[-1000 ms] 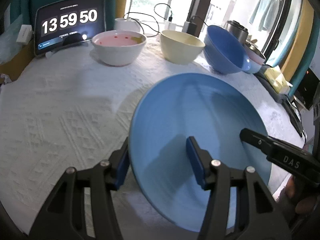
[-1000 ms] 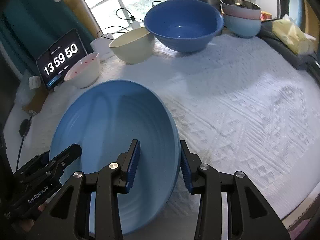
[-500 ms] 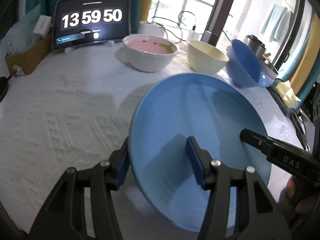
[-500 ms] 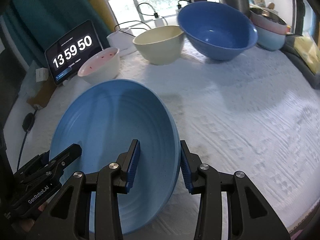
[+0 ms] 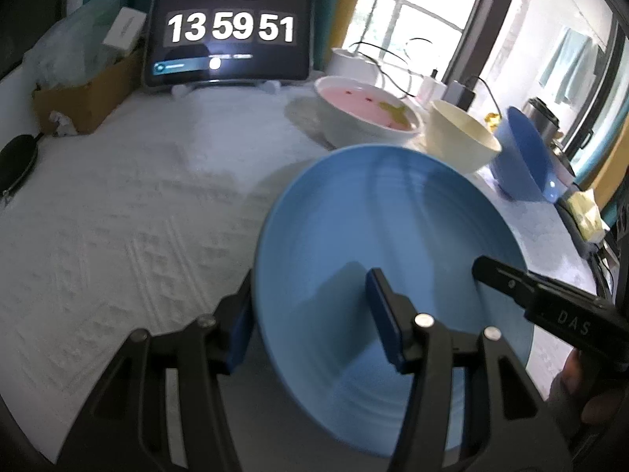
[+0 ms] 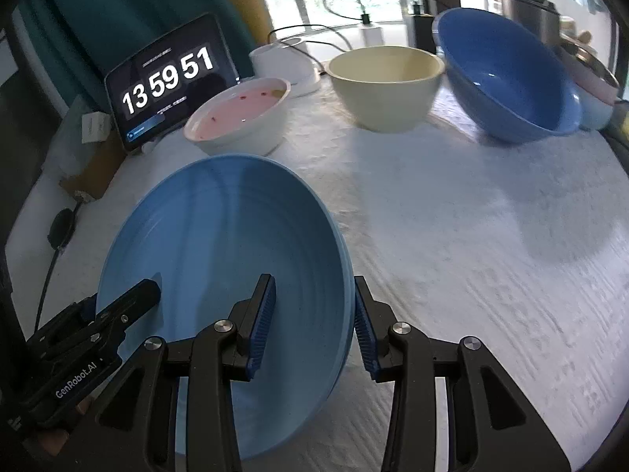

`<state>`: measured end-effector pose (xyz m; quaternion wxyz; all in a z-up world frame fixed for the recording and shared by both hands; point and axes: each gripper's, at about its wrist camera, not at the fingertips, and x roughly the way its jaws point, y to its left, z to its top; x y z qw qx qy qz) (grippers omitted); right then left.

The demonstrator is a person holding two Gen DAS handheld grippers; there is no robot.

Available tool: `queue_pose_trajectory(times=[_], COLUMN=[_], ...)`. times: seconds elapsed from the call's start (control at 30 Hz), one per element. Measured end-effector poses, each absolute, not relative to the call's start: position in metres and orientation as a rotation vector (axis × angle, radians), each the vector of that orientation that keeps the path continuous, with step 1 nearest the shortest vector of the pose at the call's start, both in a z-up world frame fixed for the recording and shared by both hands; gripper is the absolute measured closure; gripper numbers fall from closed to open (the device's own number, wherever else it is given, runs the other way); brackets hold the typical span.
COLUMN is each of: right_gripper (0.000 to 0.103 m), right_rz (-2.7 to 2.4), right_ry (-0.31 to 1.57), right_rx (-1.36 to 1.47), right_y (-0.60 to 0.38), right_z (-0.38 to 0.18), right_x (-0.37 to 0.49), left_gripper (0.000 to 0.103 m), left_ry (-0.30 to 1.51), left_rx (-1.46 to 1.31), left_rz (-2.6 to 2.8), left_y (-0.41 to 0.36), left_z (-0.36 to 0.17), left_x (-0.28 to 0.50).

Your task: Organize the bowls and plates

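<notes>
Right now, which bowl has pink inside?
The white bowl nearest the clock tablet. Its inside is pink with small dark specks; the cream bowl and dark blue bowl aren't pink.

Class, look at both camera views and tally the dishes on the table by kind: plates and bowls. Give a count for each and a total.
Plates: 1, the light blue plate.
Bowls: 4 plainly seen: pink-lined white bowl, cream bowl, dark blue bowl, pale blue bowl.
Total: 5.

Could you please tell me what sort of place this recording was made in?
Probably a home room set up for recording: a table under a white textured cloth holds household bowls such as the cream bowl, a tablet clock stands behind, and curtains frame a window.
</notes>
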<state>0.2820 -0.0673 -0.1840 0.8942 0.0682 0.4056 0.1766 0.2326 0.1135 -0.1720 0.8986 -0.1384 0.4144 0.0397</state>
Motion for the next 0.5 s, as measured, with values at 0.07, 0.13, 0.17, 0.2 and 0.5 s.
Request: queue_pose_trajectory(times=[0.07, 0.13, 0.17, 0.2, 0.5], right_gripper=[0.062, 0.062, 0.062, 0.062, 0.061], right_rz=[0.376, 0.387, 0.393, 0.398, 0.428], right_ry=[0.847, 0.854, 0.856, 0.857, 0.873], right_rx=[0.137, 0.132, 0.13, 0.129, 0.109], right_y=[-0.059, -0.051, -0.048, -0.045, -0.021], right_z=[-0.185, -0.185, -0.185, -0.186, -0.191], right_x=[0.286, 0.29, 0.292, 0.294, 0.307], left_gripper=[0.048, 0.048, 0.048, 0.048, 0.048], left_ry=[0.861, 0.861, 0.86, 0.86, 0.856], left_rx=[-0.29, -0.29, -0.289, -0.289, -0.279], left_rz=[0.096, 0.109, 0.116, 0.121, 0.16], left_y=[0.121, 0.127, 0.13, 0.133, 0.147], left_z=[-0.173, -0.173, -0.173, -0.173, -0.177], left_x=[0.234, 0.235, 0.236, 0.237, 0.239])
